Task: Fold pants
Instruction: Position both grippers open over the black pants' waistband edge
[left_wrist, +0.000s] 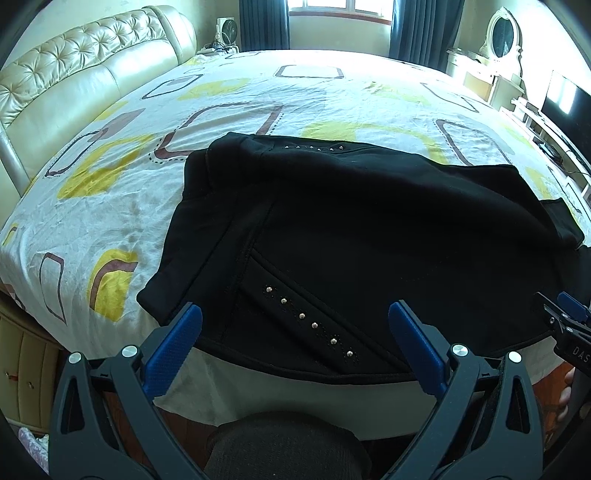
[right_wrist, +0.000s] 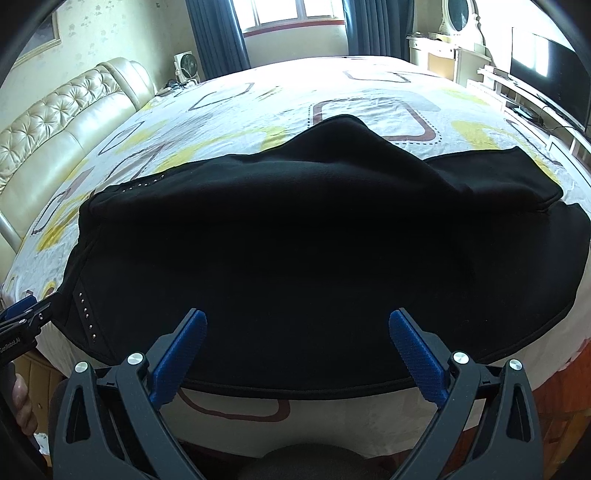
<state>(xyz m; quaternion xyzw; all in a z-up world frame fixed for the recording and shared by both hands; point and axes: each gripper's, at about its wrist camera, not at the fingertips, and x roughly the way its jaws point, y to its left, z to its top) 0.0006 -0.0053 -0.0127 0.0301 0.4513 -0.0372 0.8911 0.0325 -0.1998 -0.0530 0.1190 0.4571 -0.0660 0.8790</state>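
Here, black pants (left_wrist: 369, 229) lie spread along the near edge of the bed (left_wrist: 110, 192), the studded pocket band (left_wrist: 310, 321) toward the near left corner and the leg ends (right_wrist: 517, 184) doubled over toward the right side. The left gripper (left_wrist: 295, 325) hovers at the near edge over the studded band, jaws wide apart and holding nothing; the right gripper (right_wrist: 297, 328) hovers likewise over the plain middle of the cloth, also spread wide and empty.

Risks, as judged from this view:
- The bound hem (right_wrist: 295, 393) overhangs the near edge of the bed (the cloth drapes slightly downward there), so a pull toward the person could slide the whole garment off the mattress.
- The fabric is thick and already layered on the right; a pinch there may catch one layer only, and the fold would open or skew.
- The raised hump (right_wrist: 340, 133) at the far side of the pants suggests trapped slack, which could crease into any fold laid over it.

Room for moving: the patterned sheet (left_wrist: 258, 92) is bare from the pants to the far edge and to the headboard (left_wrist: 74, 81) side, giving ample space to carry a fold away from the near edge; the two grippers sit near each other, so crossing paths should be avoided
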